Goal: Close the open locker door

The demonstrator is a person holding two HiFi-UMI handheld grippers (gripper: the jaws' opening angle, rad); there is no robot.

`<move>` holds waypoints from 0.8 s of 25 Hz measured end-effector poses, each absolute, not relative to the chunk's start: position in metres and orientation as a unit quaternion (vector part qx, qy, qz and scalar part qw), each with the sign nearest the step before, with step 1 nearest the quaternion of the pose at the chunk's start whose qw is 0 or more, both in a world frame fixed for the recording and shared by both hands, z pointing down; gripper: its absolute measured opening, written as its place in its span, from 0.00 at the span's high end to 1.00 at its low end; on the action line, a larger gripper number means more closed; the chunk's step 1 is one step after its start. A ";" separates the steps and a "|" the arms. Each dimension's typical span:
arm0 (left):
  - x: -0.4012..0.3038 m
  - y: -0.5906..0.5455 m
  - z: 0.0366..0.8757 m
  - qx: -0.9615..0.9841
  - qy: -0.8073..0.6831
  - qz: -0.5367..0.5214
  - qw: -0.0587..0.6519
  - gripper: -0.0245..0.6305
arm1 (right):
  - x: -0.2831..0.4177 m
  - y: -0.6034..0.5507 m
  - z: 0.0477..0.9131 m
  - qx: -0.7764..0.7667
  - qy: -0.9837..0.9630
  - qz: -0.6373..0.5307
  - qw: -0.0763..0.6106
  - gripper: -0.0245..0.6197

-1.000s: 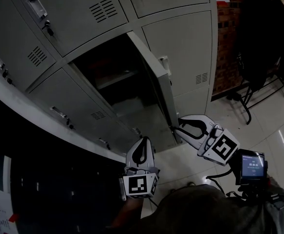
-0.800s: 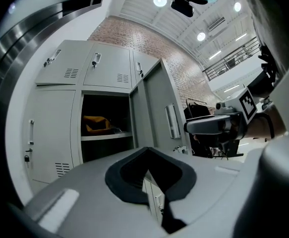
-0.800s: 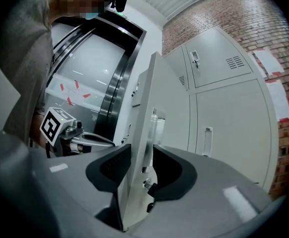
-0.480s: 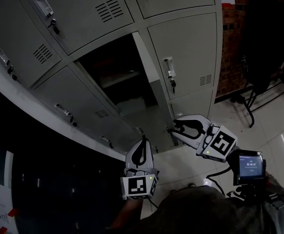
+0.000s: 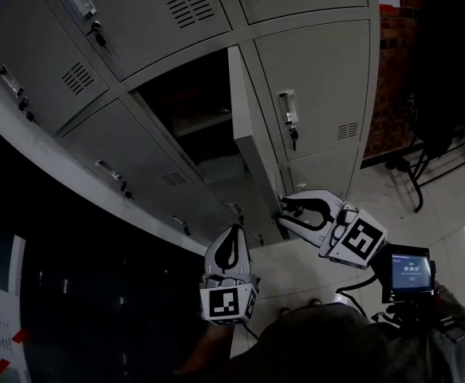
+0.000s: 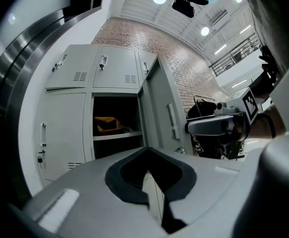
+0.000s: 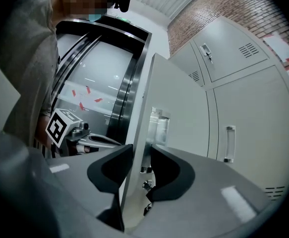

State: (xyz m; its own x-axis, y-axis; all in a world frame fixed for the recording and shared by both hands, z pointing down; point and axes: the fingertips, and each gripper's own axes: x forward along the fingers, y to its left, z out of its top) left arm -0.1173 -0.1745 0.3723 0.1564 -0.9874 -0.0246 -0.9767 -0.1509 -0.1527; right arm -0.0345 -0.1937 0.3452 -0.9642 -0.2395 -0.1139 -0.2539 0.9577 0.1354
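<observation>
Locker door (image 5: 252, 134), grey steel, stands swung out nearly edge-on from a bank of lockers (image 5: 176, 22). It is hinged at the right of its dark compartment, with its free edge toward the person.

The right gripper (image 5: 284, 212) meets that free edge low down, near the latch. Its jaws straddle the sheet metal, one on each face, and have just been closing a little. A sliver of gap still shows beside the inner pad, so the pads are not pinching the door. The left gripper (image 5: 232, 231) hangs apart from the door, in front of the lower lockers, its jaws together with nothing between them.

Inside the compartment a yellow object (image 6: 107, 124) lies on the shelf (image 6: 117, 133).

Print is scarce. Each gripper's marker cube (image 5: 364, 242) bears a black-and-white square code. A small lit screen (image 5: 411, 274) behind the right gripper shows white characters too small to read. Red tape strips (image 7: 85, 99) dot a glass panel (image 7: 99, 78) in the right gripper view.

A neighbouring closed door carries a handle (image 5: 288, 106) with a lock below it. A dark chair (image 5: 447, 94) stands by the brick wall (image 5: 388, 70) on a glossy tiled floor (image 5: 463, 222).
</observation>
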 end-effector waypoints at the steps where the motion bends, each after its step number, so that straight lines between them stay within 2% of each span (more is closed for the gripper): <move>1: -0.119 -0.174 0.372 -0.755 0.651 -0.041 0.066 0.96 | -0.037 -0.193 0.345 -0.121 0.989 0.075 0.049 0.77; 13: -0.141 -0.161 0.370 -0.727 0.682 -0.044 0.068 0.96 | -0.070 -0.191 0.346 -0.087 0.992 0.079 0.051 0.77; 15: -0.146 -0.159 0.369 -0.722 0.688 -0.044 0.068 0.96 | -0.075 -0.194 0.346 -0.088 0.992 0.072 0.052 0.72; 18: -0.155 -0.155 0.370 -0.715 0.695 -0.047 0.067 0.96 | -0.084 -0.195 0.347 -0.081 0.993 0.071 0.049 0.70; 20: -0.160 -0.154 0.370 -0.711 0.699 -0.046 0.066 0.96 | -0.093 -0.193 0.347 -0.074 0.993 0.079 0.047 0.73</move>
